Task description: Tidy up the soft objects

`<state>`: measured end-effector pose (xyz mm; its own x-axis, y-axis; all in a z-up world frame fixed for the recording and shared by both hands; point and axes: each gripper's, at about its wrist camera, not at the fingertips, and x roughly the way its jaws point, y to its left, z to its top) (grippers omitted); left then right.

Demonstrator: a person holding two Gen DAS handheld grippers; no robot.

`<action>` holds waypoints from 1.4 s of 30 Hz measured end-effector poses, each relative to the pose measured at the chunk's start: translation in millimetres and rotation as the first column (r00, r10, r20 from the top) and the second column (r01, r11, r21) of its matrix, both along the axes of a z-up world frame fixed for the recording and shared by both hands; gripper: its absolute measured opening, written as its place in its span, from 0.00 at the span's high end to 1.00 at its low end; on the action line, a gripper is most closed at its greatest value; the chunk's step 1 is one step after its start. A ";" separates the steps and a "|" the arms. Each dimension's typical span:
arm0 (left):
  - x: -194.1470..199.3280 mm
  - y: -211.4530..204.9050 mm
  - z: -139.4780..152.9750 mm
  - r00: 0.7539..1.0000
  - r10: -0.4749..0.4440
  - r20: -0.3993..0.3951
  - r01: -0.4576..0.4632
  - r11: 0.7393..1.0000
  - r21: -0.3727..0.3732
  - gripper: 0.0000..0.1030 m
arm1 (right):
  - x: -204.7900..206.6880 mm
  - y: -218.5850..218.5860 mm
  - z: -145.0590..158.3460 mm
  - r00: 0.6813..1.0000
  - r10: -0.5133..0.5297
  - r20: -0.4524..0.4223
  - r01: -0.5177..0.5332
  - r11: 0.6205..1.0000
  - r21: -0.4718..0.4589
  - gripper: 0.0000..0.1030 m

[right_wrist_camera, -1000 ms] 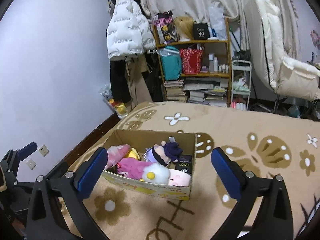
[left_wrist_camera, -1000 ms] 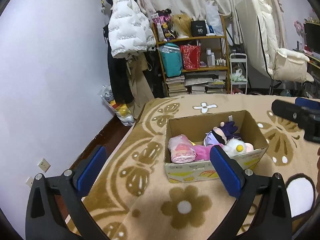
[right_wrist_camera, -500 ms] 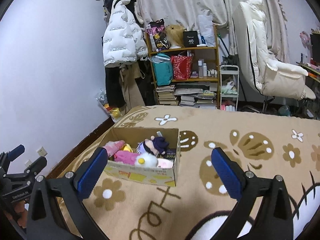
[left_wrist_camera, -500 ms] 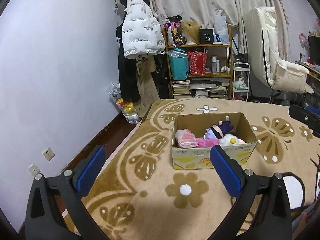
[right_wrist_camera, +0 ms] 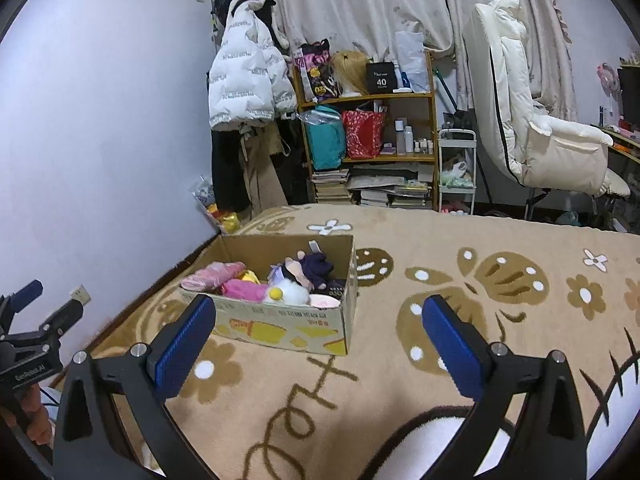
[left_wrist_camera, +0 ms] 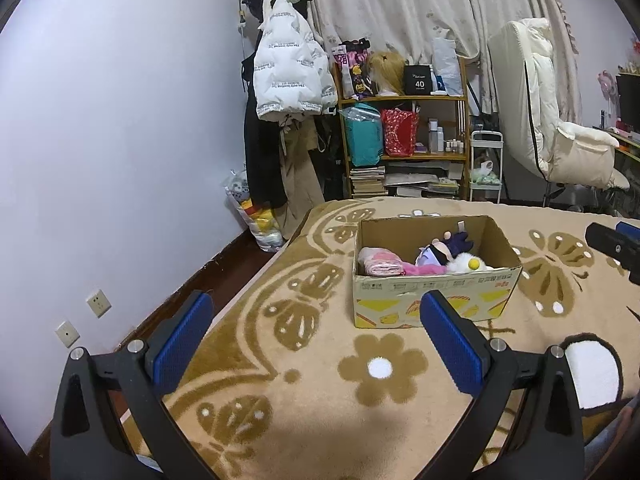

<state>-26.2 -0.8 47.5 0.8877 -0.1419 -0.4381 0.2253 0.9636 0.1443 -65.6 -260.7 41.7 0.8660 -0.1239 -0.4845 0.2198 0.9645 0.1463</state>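
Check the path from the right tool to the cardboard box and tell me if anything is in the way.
Nothing visible blocks it. The right tool is open and empty, with only bare blanket between it and the cardboard box holding the soft toys.

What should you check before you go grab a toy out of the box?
1. Left gripper fingers wide apart, nothing between: ok.
2. Right gripper fingers wide apart, nothing between: ok.
3. Cardboard box upright on the blanket, top open: ok.
4. Toys reachable from above, white plush and pink plush on top: ok.
5. Grippers close enough to the box: not ok, both are short of it.
6. What lies under the top toys: cannot tell.
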 end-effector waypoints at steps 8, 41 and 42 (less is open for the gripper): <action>11.2 2.0 -16.0 1.000 0.017 -0.012 -0.017 1.000 0.004 0.01 | 6.4 -3.4 -20.8 0.998 -0.024 -0.050 0.025 1.000 0.019 0.00; 29.9 -7.7 -41.6 0.996 -0.021 -0.091 0.025 0.999 0.041 0.01 | 16.7 -6.3 -33.1 0.996 -0.053 -0.073 0.055 0.998 0.025 0.00; 29.7 -7.4 -42.0 0.996 -0.021 -0.091 0.025 0.999 0.040 0.01 | 16.7 -6.3 -33.2 0.996 -0.053 -0.072 0.055 0.998 0.025 0.00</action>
<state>3.5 -8.2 5.5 0.8407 -0.1418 -0.5225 0.2612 0.9516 0.1620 -48.9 -267.0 8.5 0.8217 -0.1551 -0.5484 0.2819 0.9469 0.1546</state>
